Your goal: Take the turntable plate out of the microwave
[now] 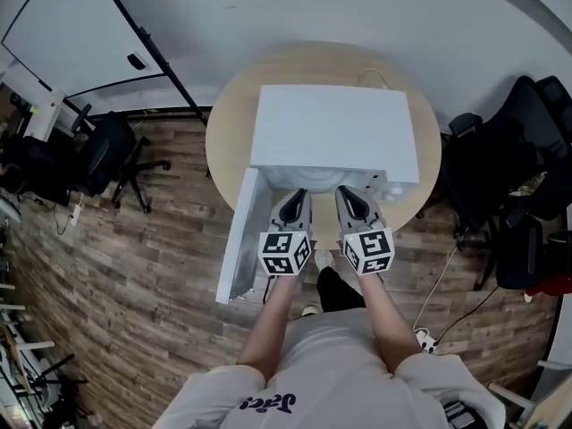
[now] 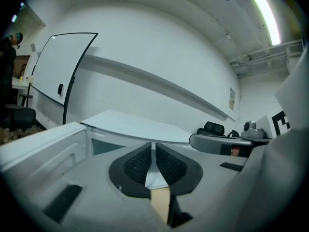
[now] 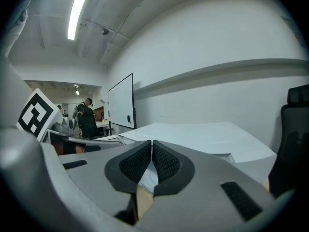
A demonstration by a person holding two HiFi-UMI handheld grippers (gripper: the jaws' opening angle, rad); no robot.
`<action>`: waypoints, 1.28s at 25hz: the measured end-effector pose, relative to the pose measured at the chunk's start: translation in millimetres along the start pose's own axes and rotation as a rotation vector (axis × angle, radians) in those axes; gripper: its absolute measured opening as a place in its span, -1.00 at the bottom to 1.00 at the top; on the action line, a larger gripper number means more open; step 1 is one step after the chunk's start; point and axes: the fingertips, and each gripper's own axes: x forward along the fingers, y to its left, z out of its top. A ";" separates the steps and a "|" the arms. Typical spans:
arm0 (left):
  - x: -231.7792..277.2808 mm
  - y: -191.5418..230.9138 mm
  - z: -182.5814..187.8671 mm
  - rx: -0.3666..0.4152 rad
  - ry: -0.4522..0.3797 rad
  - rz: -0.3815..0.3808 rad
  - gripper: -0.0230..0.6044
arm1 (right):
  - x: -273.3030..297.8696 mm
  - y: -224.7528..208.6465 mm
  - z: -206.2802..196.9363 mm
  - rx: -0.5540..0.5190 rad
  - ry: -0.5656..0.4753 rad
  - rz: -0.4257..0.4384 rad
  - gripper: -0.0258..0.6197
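Left claw (image 2: pixel 153 149) and right claw (image 3: pixel 152 146), shut, mask the microwave (image 1: pixel 331 132) cavity

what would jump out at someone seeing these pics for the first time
A white microwave sits in the middle of a round wooden table, with its door open to the left in the head view. Right at its opening, the left gripper and the right gripper are side by side, both with jaws together.
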 end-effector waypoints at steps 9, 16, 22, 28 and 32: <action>34.8 37.9 -77.6 -0.183 0.152 0.054 -0.87 | 26.9 -20.4 -31.3 0.034 0.074 0.013 -0.86; 53.4 63.8 -128.4 -0.328 0.216 0.094 -0.44 | 37.1 -28.5 -49.0 0.015 0.108 0.018 -0.86; 74.1 77.2 -172.8 -0.619 0.290 0.100 -0.16 | 41.1 -37.9 -59.6 -0.002 0.134 0.012 -0.86; 96.8 80.2 -194.6 -0.870 0.268 0.047 -0.11 | 41.4 -44.3 -72.7 0.000 0.170 0.011 -0.86; 109.7 85.0 -192.5 -1.003 0.198 0.037 -0.11 | 40.7 -47.4 -81.4 0.020 0.187 0.014 -0.86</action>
